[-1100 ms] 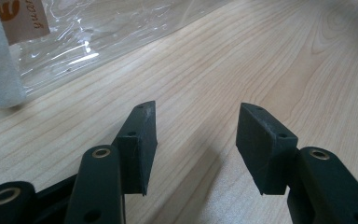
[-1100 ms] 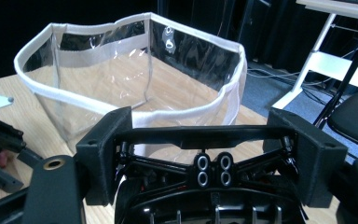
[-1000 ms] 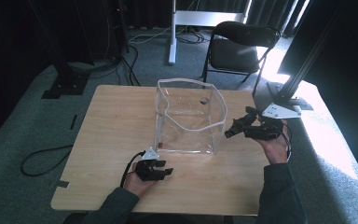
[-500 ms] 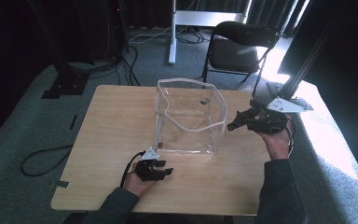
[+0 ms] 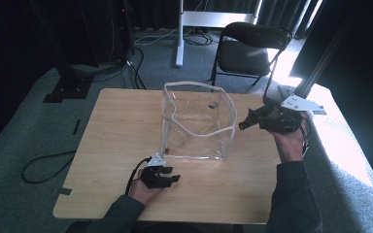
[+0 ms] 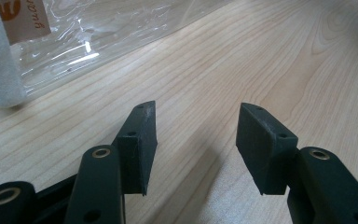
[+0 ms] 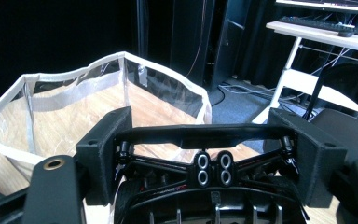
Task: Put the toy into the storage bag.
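Your right gripper [image 5: 248, 122] has lifted over the last second, fingers closed on a black frame [image 7: 209, 173]. It is now level with the right rim of the clear bag [image 5: 194, 86], mid-desk [image 5: 116, 126]. Likely the carry-over before the drop. Left gripper [image 5: 167, 177] unmoved at the bag's near corner, fingers wide, empty.

Lab: camera stands [image 5: 68, 73], trailing cables [image 5: 46, 162]
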{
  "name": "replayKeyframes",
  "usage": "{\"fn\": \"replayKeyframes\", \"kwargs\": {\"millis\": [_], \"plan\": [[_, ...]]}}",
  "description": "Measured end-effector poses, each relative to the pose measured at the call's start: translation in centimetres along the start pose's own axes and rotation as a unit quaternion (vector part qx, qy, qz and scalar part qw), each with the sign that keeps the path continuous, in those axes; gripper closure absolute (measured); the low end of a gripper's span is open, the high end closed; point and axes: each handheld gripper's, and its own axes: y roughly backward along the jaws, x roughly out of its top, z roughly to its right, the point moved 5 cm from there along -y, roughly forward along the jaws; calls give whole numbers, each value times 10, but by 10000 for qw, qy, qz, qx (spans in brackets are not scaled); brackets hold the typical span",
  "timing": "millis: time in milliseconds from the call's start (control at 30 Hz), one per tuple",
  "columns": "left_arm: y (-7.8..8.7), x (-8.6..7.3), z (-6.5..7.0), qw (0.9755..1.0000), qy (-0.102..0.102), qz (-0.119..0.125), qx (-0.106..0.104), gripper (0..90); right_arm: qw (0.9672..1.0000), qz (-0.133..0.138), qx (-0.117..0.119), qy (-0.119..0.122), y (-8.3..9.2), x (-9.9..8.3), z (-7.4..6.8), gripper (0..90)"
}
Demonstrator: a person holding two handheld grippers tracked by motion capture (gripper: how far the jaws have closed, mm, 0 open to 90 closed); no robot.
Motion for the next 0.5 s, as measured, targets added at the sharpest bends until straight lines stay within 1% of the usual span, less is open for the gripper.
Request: {"fn": "replayKeyframes", "kwargs": {"millis": [133,500], "plan": [[0,0,0,10000,1,1,-1,484,9999,67,-59,-51,1,3,1,246],[0,0,-1,10000,37,3,-27,483,9999,95,-69,24,0,15,3,246]]}}
